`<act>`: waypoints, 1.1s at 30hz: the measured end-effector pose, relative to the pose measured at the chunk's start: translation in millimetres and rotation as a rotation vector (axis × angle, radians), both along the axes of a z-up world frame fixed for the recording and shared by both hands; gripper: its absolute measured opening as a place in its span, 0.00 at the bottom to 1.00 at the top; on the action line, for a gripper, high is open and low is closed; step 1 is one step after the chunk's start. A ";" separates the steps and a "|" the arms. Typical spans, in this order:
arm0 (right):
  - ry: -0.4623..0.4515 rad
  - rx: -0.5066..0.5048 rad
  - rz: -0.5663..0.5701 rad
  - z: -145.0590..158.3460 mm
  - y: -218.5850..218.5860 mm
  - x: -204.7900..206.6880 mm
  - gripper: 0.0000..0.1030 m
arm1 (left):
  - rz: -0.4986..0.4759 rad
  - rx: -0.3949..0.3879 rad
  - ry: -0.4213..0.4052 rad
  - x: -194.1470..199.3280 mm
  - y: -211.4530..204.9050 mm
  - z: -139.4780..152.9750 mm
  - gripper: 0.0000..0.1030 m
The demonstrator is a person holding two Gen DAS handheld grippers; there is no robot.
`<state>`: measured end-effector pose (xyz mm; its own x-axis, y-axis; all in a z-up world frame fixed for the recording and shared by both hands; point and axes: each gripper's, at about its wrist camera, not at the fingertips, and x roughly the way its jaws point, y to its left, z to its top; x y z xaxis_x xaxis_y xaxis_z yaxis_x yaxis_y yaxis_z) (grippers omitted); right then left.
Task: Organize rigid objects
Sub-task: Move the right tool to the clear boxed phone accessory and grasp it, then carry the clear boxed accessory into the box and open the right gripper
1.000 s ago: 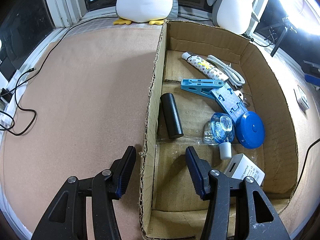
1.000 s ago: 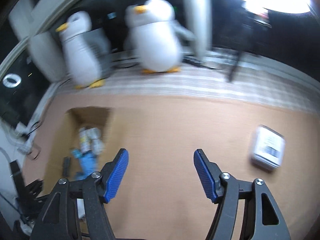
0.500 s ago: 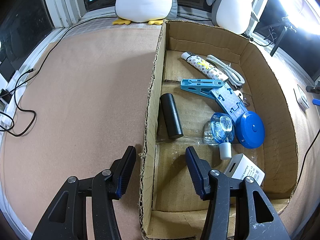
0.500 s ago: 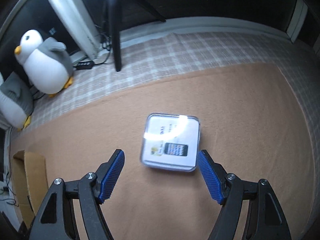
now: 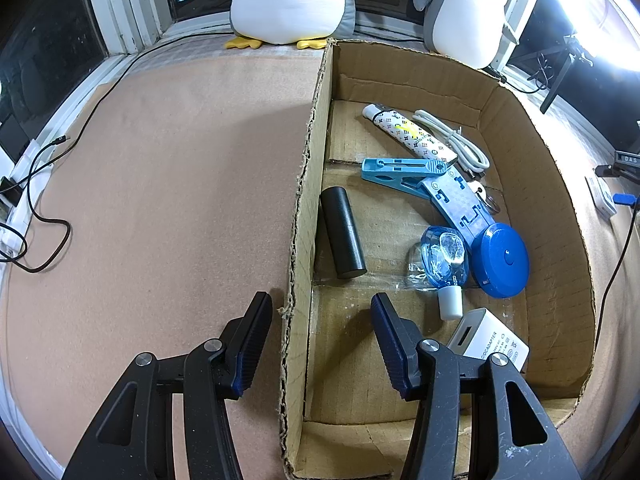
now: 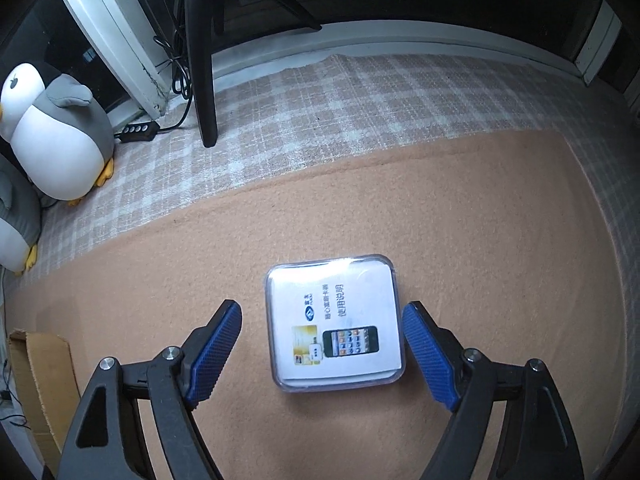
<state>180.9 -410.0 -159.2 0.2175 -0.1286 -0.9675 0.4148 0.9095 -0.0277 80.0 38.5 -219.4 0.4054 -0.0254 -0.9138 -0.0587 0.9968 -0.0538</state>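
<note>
A flat clear plastic case (image 6: 334, 324) with a printed card inside lies on the tan felt mat (image 6: 480, 220). My right gripper (image 6: 322, 308) points down over it, one blue pad on each side. Its jaws are opening and neither pad presses on the case. My left gripper (image 5: 320, 300) stands open astride the left wall of the cardboard box (image 5: 552, 184), touching nothing. Inside the box lie a black cylinder (image 5: 342, 232), a blue clip (image 5: 400, 170), a blue round tape measure (image 5: 502, 260), a small blue bottle (image 5: 444, 256), a white adapter (image 5: 486, 344), a patterned tube (image 5: 408, 136) and a white cable (image 5: 452, 140).
Two plush penguins (image 5: 288, 0) sit along the window ledge behind the box. A black tripod leg (image 6: 200, 60) and a cable with a switch stand on the checked cloth (image 6: 360, 112) beyond the mat. Black cables (image 5: 40, 220) trail over the mat's left edge.
My right gripper swung away from the box side to the clear case, came down over it, and its jaws spread wider. The left gripper and the box contents stayed put.
</note>
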 end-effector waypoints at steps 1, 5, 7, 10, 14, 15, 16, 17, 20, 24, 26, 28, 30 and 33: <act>0.008 -0.010 0.002 -1.2 0.2 0.8 0.77 | 0.000 0.000 0.000 0.4 0.1 -0.2 0.54; 0.036 -0.039 0.024 -7.0 0.7 2.5 0.77 | 0.000 -0.002 0.000 0.6 0.0 -0.4 0.54; 0.044 -0.040 0.035 -9.2 0.5 3.6 0.77 | 0.000 -0.001 0.000 0.6 0.0 -0.4 0.54; 0.058 -0.048 0.052 -12.6 1.1 4.7 0.77 | 0.000 0.000 0.000 1.1 0.0 -0.5 0.54; 0.081 -0.045 0.073 -21.6 0.8 9.5 0.77 | 0.000 0.000 0.000 1.1 0.2 -0.4 0.54; 0.087 -0.044 0.077 -23.1 1.1 10.5 0.77 | 0.000 0.000 0.000 1.1 0.2 -0.4 0.54; 0.091 -0.041 0.080 -24.6 1.3 11.5 0.77 | 0.000 0.000 0.000 1.1 0.1 -0.4 0.54; 0.097 -0.037 0.084 -26.2 1.4 12.2 0.77 | 0.000 0.000 0.000 1.1 0.1 -0.5 0.54; 0.095 -0.032 0.087 -27.8 2.3 10.9 0.76 | 0.000 0.000 0.000 1.2 0.2 -0.4 0.54; 0.090 -0.024 0.091 -27.4 1.7 10.5 0.69 | 0.000 0.001 0.000 1.2 0.0 -0.3 0.54; 0.087 -0.023 0.093 -28.3 2.1 12.7 0.64 | 0.000 0.001 0.000 1.2 0.2 -0.4 0.54; 0.086 -0.020 0.094 -27.3 0.9 11.3 0.64 | 0.000 0.000 0.000 1.2 0.1 -0.3 0.54; 0.085 -0.019 0.095 -25.4 0.3 9.3 0.64 | 0.001 0.000 0.000 1.2 0.0 -0.4 0.54; 0.079 -0.020 0.098 -21.8 0.4 2.2 0.64 | -0.001 0.003 0.000 1.5 -0.2 -0.1 0.54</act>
<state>183.0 -409.7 -181.0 0.1533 -0.1298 -0.9796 0.3194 0.9446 -0.0752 81.4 38.3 -219.6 0.4055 -0.0235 -0.9138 -0.0574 0.9970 -0.0511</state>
